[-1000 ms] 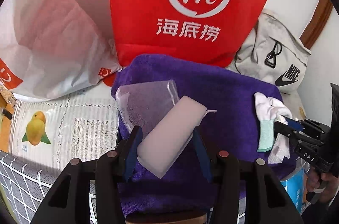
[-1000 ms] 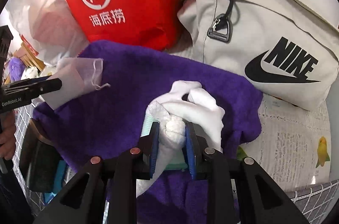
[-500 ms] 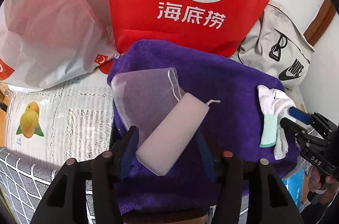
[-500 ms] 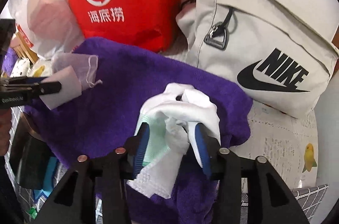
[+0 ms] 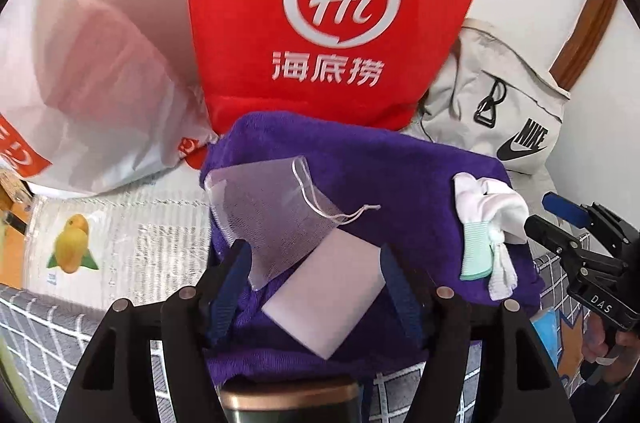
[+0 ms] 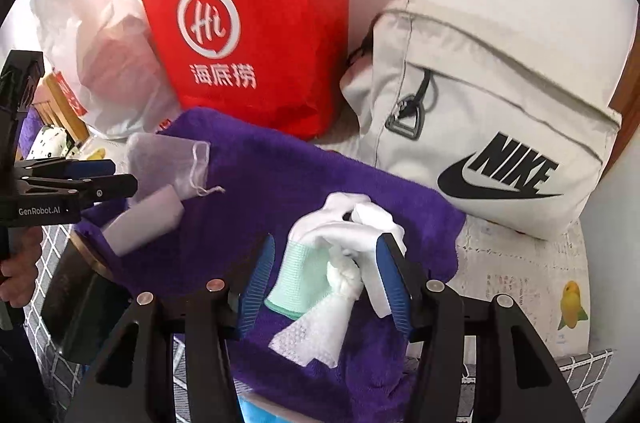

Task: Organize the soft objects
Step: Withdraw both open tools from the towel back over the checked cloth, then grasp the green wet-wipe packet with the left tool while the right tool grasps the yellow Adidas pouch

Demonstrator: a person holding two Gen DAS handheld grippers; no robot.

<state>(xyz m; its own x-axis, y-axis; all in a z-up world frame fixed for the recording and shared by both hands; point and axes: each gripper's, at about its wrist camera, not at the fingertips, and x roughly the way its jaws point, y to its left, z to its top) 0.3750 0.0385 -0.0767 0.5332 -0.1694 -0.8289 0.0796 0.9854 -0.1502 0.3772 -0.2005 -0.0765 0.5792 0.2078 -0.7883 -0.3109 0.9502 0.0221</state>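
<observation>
Purple towel [image 5: 400, 175] covers the middle of the scene, and everything you are sorting lies on it. At far left a white plastic bag [image 5: 92, 63] slumps against the wall, with a fruit-print cloth [image 5: 120, 235] spread on the surface near it. Next comes the red bag [image 5: 320, 3], standing upright just behind the towel's far edge.

Your left gripper [image 5: 316, 287] hangs over the towel's left part. Its jaws have just been opening and now stand wide; the white sponge [image 5: 324, 299] lies between them, tilted, with a gap to each pad, so nothing is gripped. A sheer mesh pouch [image 5: 272, 207] lies beside the sponge on its far left, overlapping its upper corner, its drawstring trailing right across the towel.

Further right, on the towel's right part, sits the crumpled white glove [image 6: 344, 235] with its mint cuff. Your right gripper [image 6: 324, 283] straddles it; those jaws have also just been opening, though by now that has nearly stopped. They stand well apart. The left pad is clear of the cuff. Whether the right pad touches the glove's folds, I cannot tell.

At far right a grey Nike bag [image 6: 480, 111] leans by the wall, its near corner touching the towel.
</observation>
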